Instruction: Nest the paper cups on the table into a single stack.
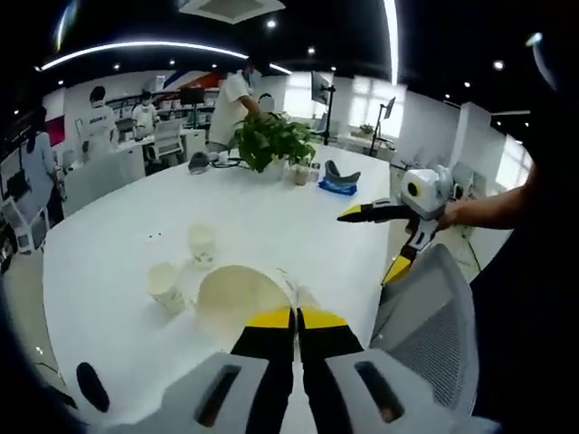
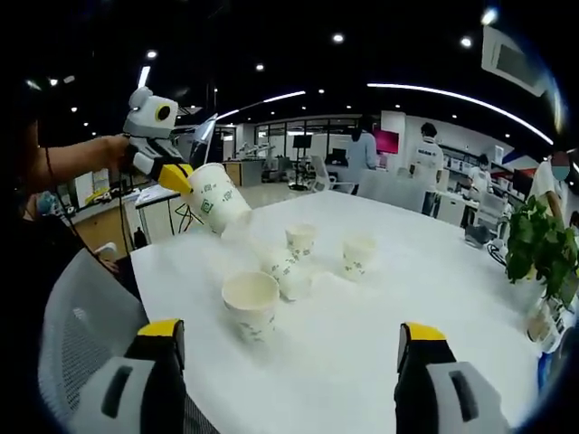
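My left gripper (image 1: pixel 296 315) is shut on the rim of a white paper cup (image 1: pixel 237 298), whose open mouth faces the camera. In the right gripper view that left gripper (image 2: pixel 176 176) holds the tilted cup (image 2: pixel 215 201) in the air over the near left corner of the white table (image 2: pixel 407 298). Several more cups stand below it: a near one (image 2: pixel 251 303), one just behind (image 2: pixel 282 268), and two farther back (image 2: pixel 301 240) (image 2: pixel 359 254). My right gripper (image 2: pixel 291 333) is open and holds nothing, short of the near cup. It also appears as the right gripper (image 1: pixel 373 242), hovering beside the table.
A potted plant (image 1: pixel 271 140) (image 2: pixel 534 244) stands at the far end of the table with small items around it. A grey mesh chair (image 1: pixel 425 316) (image 2: pixel 72 325) sits at the table's near edge. People work at desks in the background.
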A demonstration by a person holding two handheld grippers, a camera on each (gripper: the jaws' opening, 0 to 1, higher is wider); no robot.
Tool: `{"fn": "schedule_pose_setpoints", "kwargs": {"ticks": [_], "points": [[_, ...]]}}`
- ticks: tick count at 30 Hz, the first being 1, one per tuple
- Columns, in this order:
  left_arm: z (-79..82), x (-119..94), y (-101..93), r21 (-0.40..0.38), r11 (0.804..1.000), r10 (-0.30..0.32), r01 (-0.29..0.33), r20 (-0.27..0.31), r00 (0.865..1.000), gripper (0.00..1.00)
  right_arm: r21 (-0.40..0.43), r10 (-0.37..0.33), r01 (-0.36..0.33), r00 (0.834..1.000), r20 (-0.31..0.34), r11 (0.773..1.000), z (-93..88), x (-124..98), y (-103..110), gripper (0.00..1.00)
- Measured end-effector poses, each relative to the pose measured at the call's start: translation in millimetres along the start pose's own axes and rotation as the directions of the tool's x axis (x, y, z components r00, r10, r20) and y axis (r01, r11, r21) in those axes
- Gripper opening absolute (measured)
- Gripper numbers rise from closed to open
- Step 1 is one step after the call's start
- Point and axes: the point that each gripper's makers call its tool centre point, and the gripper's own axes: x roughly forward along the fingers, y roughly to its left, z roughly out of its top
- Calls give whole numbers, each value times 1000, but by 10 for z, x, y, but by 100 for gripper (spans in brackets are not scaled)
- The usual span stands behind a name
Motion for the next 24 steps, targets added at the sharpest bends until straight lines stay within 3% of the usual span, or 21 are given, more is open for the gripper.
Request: {"fn": "schedule_pose_setpoints", "kwargs": {"ticks": [9,20,24], "points": [[-35,102,-157,73,995,-62,67,-66,996,0,-6,1,-1,1000,-1,1000,-20,-13,21,100],[-57,279,-262,148,983,-87,107,-138,987,0,-8,0,0,1000,-7,1000,-62,-13,40,100],[-148,372,-257,177,977,-83,116,-186,979,0,-7,1,-1,1000,-6,1000,-51,-6,56,100]]}}
